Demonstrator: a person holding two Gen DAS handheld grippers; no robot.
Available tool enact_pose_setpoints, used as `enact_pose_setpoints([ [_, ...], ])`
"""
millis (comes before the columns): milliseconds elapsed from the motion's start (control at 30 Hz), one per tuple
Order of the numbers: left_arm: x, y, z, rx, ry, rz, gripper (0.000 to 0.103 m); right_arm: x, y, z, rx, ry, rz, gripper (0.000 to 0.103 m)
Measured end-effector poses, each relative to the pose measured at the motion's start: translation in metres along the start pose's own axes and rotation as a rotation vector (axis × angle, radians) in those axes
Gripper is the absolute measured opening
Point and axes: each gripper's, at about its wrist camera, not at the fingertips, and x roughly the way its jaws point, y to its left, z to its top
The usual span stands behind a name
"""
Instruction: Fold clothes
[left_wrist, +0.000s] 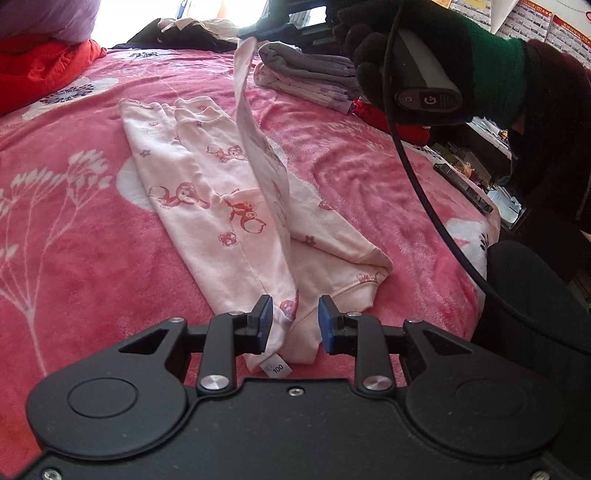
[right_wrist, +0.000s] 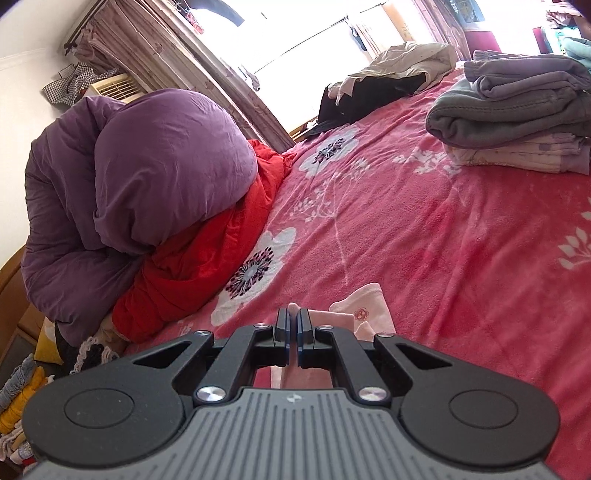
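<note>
Bright daylight from window (right_wrist: 314, 48), blown out white; strong fisheye bending at edges; dark vignette corners; bed (left_wrist: 369, 177) evenly lit, sharp.

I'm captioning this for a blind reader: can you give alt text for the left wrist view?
Pale pink pants printed with cartoon monkeys lie on a pink floral blanket; the right gripper lifts one leg. The left gripper straddles the waistband, fingers apart. Folded clothes sit behind.

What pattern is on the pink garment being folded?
Pale pink garment printed with red cartoon monkeys and small flowers; clearest in the left wrist view.
</note>
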Motion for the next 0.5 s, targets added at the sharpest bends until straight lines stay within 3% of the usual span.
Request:
enact_pose_setpoints([
  [133, 0.008, 0.003, 0.000, -0.013, 0.029, 0.007, 0.024, 0.018, 0.006, 0.000, -0.017, 0.015, -0.012, 0.006],
  [233, 0.010, 0.010, -0.002, -0.047, 0.045, 0.008, 0.017, 0.031, 0.012, 0.000, -0.033, 0.027, -0.019, 0.006],
  [500, 0.010, 0.025, -0.003, -0.154, 0.066, -0.025, 0.017, 0.066, 0.016, -0.005, -0.075, 0.076, -0.061, 0.006],
])
